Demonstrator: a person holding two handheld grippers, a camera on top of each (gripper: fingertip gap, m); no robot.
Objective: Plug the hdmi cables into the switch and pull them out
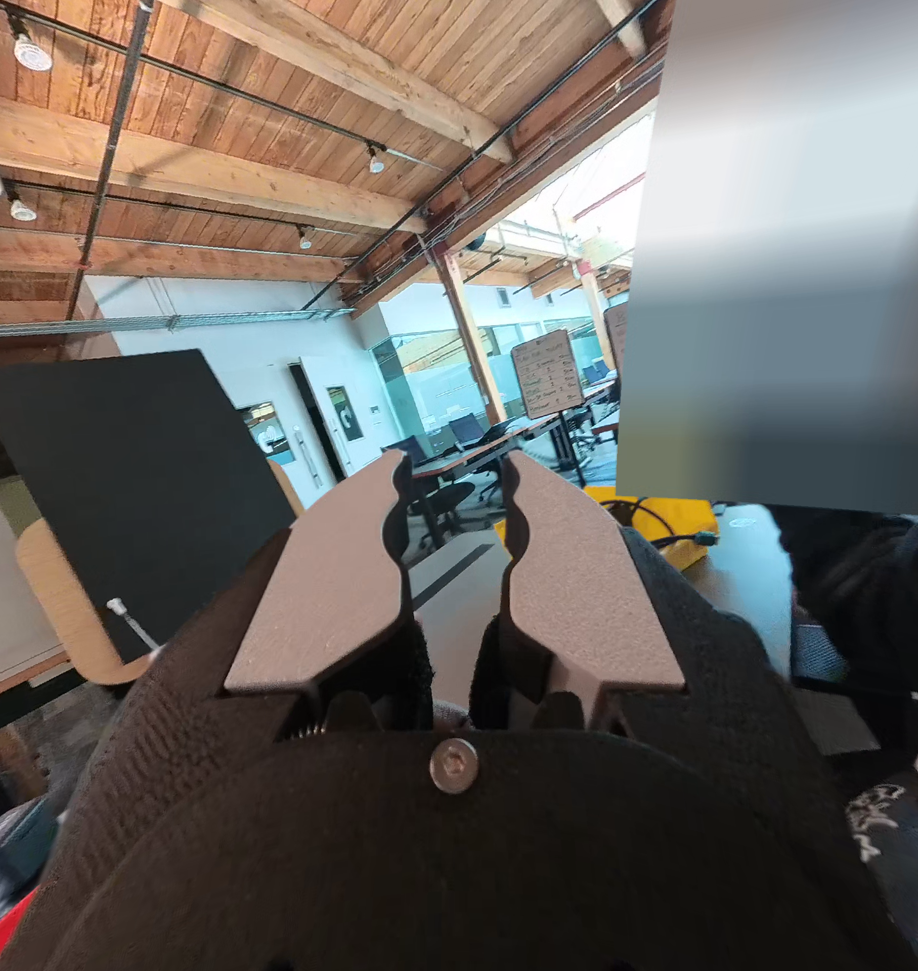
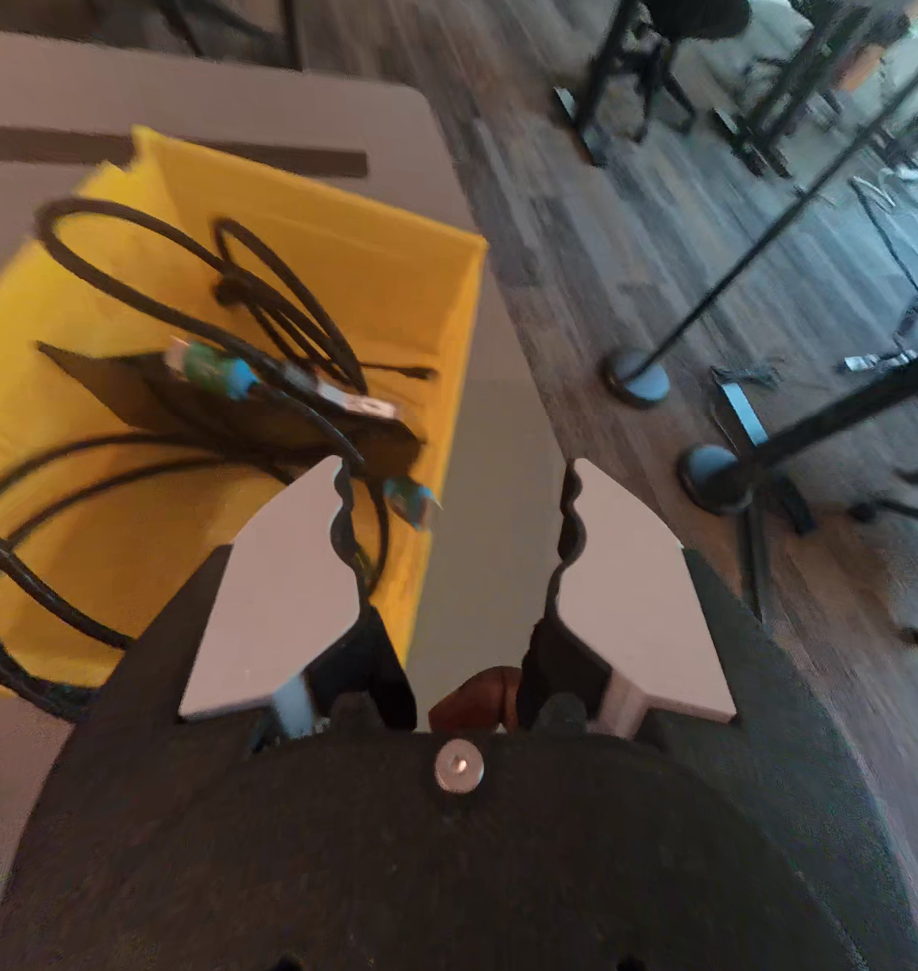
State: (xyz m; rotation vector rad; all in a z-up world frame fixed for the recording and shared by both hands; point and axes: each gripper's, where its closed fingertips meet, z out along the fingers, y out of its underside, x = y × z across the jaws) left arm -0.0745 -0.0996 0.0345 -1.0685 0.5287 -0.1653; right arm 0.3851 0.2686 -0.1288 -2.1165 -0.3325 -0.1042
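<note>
Both tools (image 1: 454, 467) (image 2: 454, 473) gape empty; black, green-plugged hdmi cables (image 2: 131, 294) coil around the black switch (image 2: 267, 415).

A yellow box (image 2: 341, 273) sits on a grey table (image 2: 488, 420). Beyond the table's edge, black stand bases (image 2: 638, 381) rest on grey floor (image 2: 604, 220). Office chairs (image 1: 464, 428) stand farther beyond the table.

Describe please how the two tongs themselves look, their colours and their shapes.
Both are alike: the left tongs and the right tongs have two pale, flat, pointed fingers with wavy inner edges, set on a black textured body. A silver hex screw sits in the middle. Black fabric wraps the left body's sides.
</note>
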